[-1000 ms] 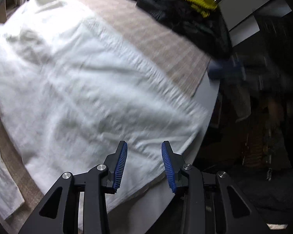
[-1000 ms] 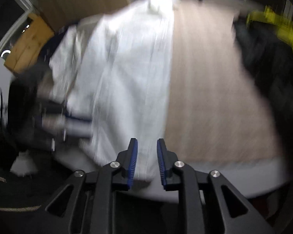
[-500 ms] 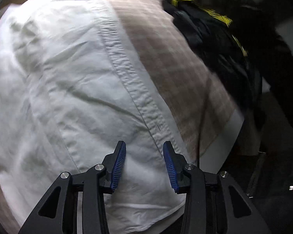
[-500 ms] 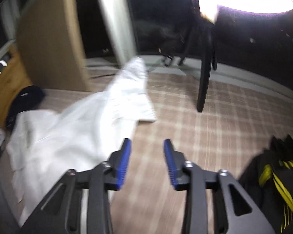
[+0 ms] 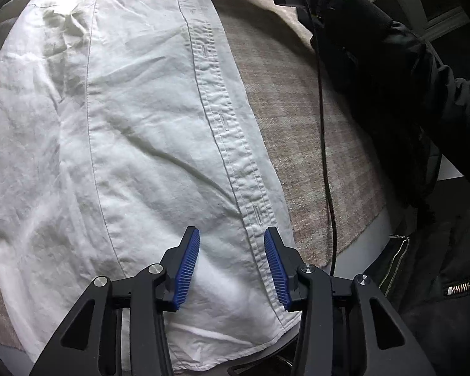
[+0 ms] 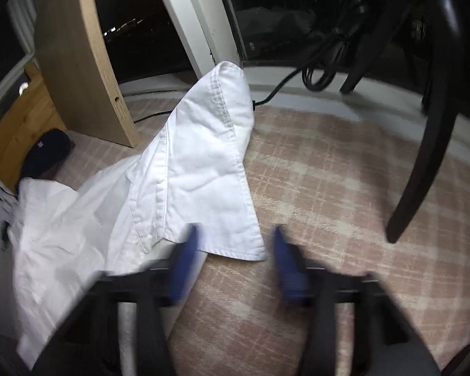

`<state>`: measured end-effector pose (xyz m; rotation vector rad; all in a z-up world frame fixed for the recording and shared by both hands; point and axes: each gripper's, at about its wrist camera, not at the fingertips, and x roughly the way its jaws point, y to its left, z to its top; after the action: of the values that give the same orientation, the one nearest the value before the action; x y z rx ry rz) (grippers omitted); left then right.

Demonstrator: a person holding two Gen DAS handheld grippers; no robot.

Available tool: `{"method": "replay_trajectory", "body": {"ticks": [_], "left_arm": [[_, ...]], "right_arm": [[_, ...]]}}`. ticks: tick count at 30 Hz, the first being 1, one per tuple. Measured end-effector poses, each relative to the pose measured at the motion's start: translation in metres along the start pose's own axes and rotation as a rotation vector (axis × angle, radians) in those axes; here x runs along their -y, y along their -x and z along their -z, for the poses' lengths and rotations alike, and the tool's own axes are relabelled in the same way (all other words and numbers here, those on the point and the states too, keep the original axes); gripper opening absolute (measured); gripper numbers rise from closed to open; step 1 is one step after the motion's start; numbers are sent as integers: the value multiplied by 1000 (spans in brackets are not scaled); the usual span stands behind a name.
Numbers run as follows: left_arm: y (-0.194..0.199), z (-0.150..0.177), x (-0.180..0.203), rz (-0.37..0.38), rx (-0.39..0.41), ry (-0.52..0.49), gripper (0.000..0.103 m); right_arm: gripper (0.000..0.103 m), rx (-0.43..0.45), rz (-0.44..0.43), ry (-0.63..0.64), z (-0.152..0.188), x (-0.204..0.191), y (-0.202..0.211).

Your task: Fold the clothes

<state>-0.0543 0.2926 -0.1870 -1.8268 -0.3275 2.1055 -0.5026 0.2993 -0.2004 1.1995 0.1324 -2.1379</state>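
The white shirt [image 5: 134, 144] lies spread flat on the checked cloth [image 5: 313, 144] covering the bench, ready for folding. The left tongs [image 5: 232, 263] hover over the shirt's button placket near the hem, jaws opening, holding nothing. The right tongs [image 6: 232, 263], blurred, are closing around the shirt's cuff [image 6: 228, 228], not yet gripping.
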Motion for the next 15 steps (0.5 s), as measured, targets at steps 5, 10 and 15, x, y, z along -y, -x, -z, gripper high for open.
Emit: {"method": "replay_trajectory", "body": {"ticks": [5, 10, 15], "left_arm": [[-3, 0, 6, -8, 0, -5, 48], [-7, 1, 14, -14, 5, -14, 51], [-11, -1, 20, -29, 5, -34, 54]], "right_arm": [[4, 101, 84, 119, -5, -13, 25], [4, 122, 231, 201, -25, -11, 15], [11, 2, 388, 300, -24, -18, -15]]}}
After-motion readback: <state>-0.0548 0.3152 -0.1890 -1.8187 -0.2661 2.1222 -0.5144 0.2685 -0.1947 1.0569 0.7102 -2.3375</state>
